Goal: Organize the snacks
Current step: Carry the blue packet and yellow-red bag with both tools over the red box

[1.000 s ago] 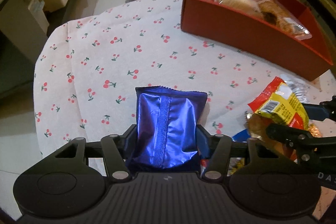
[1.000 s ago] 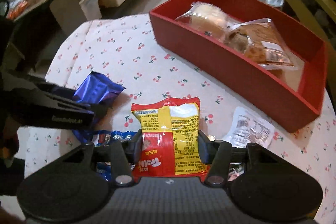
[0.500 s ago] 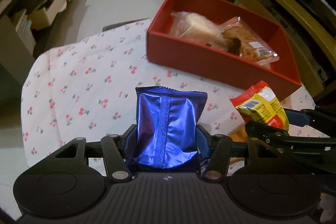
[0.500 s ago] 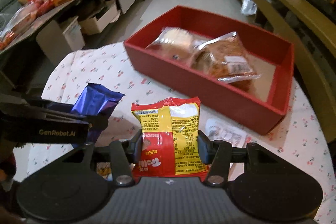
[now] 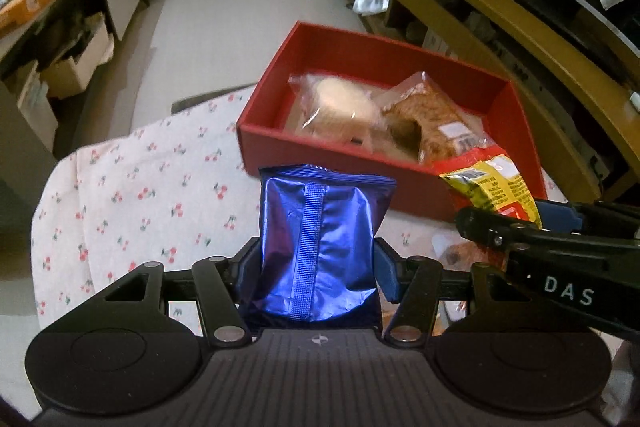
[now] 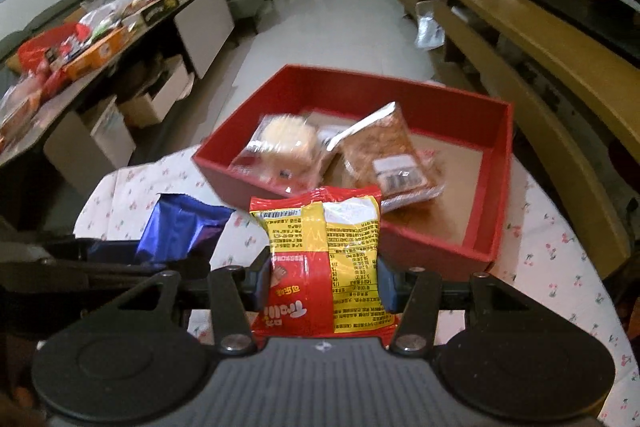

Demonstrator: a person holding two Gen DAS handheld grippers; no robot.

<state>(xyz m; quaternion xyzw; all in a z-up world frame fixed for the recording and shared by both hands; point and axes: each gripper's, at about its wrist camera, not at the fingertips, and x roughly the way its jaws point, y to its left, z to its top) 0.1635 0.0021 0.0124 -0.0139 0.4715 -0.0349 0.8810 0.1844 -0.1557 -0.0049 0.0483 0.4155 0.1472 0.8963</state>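
The left hand-held gripper [image 5: 318, 263] is clenched on a shiny blue snack packet [image 5: 320, 247], held upright above the desk [image 5: 132, 195] with its cherry-print cloth. Beside it, the right hand-held gripper [image 6: 322, 277] grasps a red and yellow snack packet [image 6: 320, 259]. Just beyond both sits a red box [image 6: 490, 195] holding two clear-wrapped pastries [image 6: 288, 147].

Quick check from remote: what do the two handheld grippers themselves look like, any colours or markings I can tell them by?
Both are matte black with ribbed bodies, round discs either side, silver pivot screws and blue-padded fingers. The right gripper, seen from the left wrist camera, reads "DAS" in white. No sleeves or cables show.
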